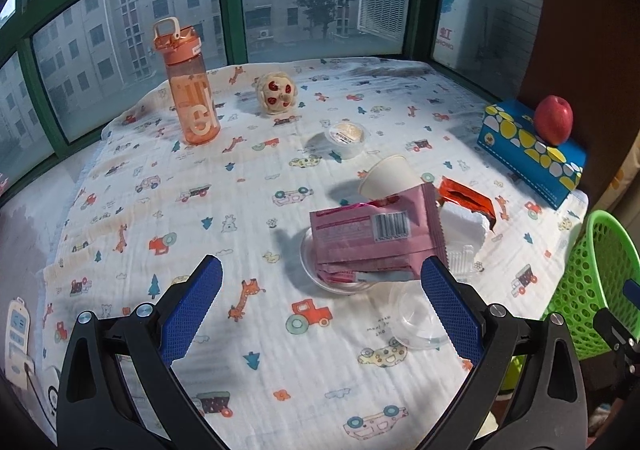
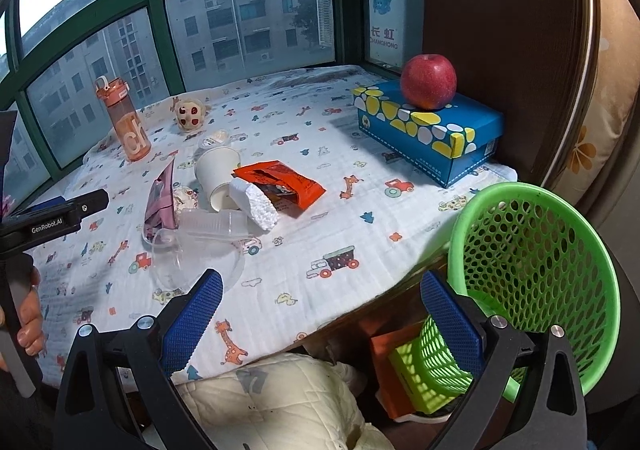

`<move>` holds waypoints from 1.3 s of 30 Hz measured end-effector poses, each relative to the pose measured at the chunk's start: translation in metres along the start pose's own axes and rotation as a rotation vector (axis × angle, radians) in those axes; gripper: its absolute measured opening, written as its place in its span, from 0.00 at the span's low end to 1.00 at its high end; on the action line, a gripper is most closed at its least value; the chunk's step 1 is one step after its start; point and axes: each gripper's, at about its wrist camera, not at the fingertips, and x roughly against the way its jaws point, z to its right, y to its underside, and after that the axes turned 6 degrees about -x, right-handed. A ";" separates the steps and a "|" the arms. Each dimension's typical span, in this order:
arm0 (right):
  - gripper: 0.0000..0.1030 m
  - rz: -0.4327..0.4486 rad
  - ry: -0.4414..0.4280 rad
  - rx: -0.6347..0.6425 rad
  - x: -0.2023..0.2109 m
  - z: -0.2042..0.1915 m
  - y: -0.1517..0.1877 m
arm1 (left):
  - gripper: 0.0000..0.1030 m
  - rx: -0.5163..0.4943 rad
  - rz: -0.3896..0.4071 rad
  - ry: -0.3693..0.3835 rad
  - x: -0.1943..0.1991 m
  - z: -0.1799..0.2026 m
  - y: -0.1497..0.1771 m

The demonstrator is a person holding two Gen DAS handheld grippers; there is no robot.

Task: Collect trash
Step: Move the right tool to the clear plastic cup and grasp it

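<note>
Both grippers, left (image 1: pixel 322 282) and right (image 2: pixel 322 296), spread wide and empty over the print-cloth table (image 1: pixel 248 185) by the window, green basket (image 2: pixel 536 250) at its edge, trash clustered mid-table: pink wrapper (image 1: pixel 372 236), paper cup (image 2: pixel 216 173), orange wrapper (image 2: pixel 286 183).

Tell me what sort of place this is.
Probably a room in a flat, at a bay window several floors up. Green-framed windows look onto apartment blocks, a children's cartoon-print cloth covers the surface, and household things sit on it: a water bottle and an apple on a tissue box.
</note>
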 end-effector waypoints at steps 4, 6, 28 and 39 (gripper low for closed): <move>0.93 -0.020 -0.042 0.054 -0.011 -0.022 0.001 | 0.95 0.030 0.001 -0.028 -0.001 -0.018 -0.003; 0.93 -0.028 -0.066 0.085 -0.016 -0.034 0.003 | 0.95 0.047 0.000 -0.039 -0.001 -0.027 -0.003; 0.81 -0.132 -0.030 0.358 -0.113 -0.156 0.033 | 0.95 0.166 -0.023 -0.083 -0.008 -0.099 0.020; 0.60 -0.117 -0.054 0.328 -0.107 -0.146 0.028 | 0.95 0.120 -0.061 -0.047 -0.022 -0.089 0.021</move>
